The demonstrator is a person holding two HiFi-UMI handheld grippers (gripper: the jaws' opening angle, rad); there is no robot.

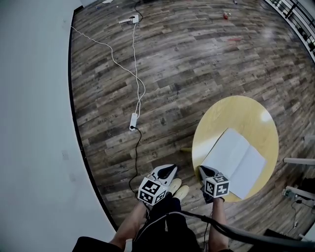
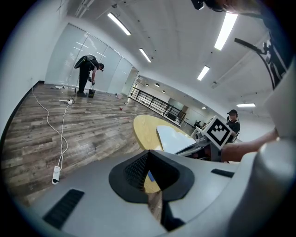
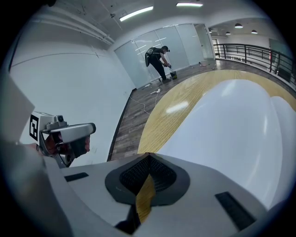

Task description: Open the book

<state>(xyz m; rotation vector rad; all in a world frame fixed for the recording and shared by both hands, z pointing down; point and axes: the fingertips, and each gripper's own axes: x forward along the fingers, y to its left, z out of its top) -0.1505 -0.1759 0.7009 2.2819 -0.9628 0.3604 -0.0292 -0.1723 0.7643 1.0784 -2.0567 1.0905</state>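
Plank floor (image 1: 197, 59) spreads broad beyond the work spot in the head view, and a white wall (image 1: 34, 98) bounds it on the left. A white cable (image 1: 135, 74) trails across it to a plug block (image 1: 133, 121), then a black cable (image 1: 136, 157) runs on toward the shoes (image 1: 178, 189). A railing (image 1: 295, 15) closes the far right corner. The round yellow tabletop (image 1: 246, 110) stands at lower right. The book (image 1: 235, 162) lies open on it, white pages up, one corner close to the near rim. The left tool (image 1: 167, 171) hangs off the tabletop, over the floor by the shoes. The right tool (image 1: 204, 171) sits at the near-left rim, just beside the book.

From the left gripper view, the left tool's jaws are together with nothing between them. The tabletop's edge, the book and the right tool lie ahead to the right. A person (image 2: 88, 71) bends over at the far glass wall.

From the right gripper view, that tool's jaws are also closed and empty, at the rim. The book fills the right side, and the left tool shows against the wall.
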